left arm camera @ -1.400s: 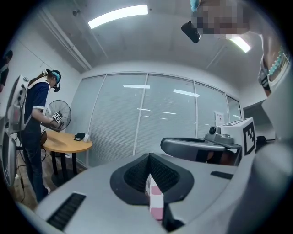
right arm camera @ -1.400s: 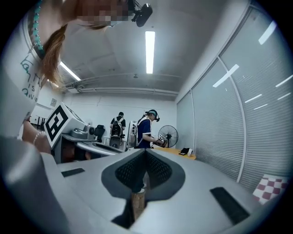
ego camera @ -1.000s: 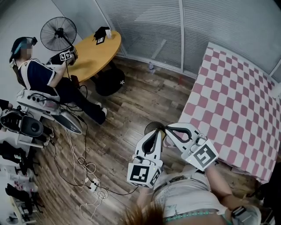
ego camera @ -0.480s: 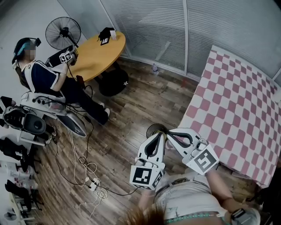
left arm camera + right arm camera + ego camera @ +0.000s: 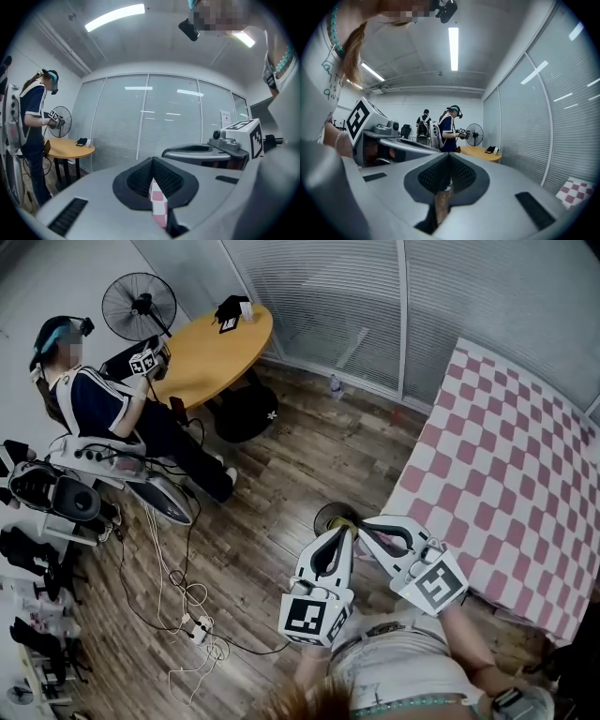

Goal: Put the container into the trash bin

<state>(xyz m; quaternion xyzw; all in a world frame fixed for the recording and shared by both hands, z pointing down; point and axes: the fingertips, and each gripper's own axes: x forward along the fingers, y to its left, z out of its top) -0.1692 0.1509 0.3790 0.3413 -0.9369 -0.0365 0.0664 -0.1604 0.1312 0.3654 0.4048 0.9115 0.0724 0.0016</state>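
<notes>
A small dark round trash bin (image 5: 327, 515) stands on the wood floor just in front of me, seen from above. A bit of something yellowish (image 5: 345, 522) shows at its near rim; I cannot tell what it is. No container is clearly in view. My left gripper (image 5: 343, 533) and right gripper (image 5: 362, 525) are held side by side close to my body, tips almost together over the bin's near edge. Both are shut with nothing between the jaws. In the left gripper view the left gripper (image 5: 153, 161) has its pads meeting; in the right gripper view the right gripper (image 5: 449, 158) shows the same.
A table with a pink-and-white checked cloth (image 5: 525, 465) fills the right side. At the back left stand a round yellow table (image 5: 208, 348) and a floor fan (image 5: 139, 306), with a seated person (image 5: 103, 409) holding another gripper. Cables and a power strip (image 5: 192, 620) lie on the floor at left.
The head view has drifted slightly, so the room sits a little lower and further right. Both grippers stay shut and hold their place over the bin.
</notes>
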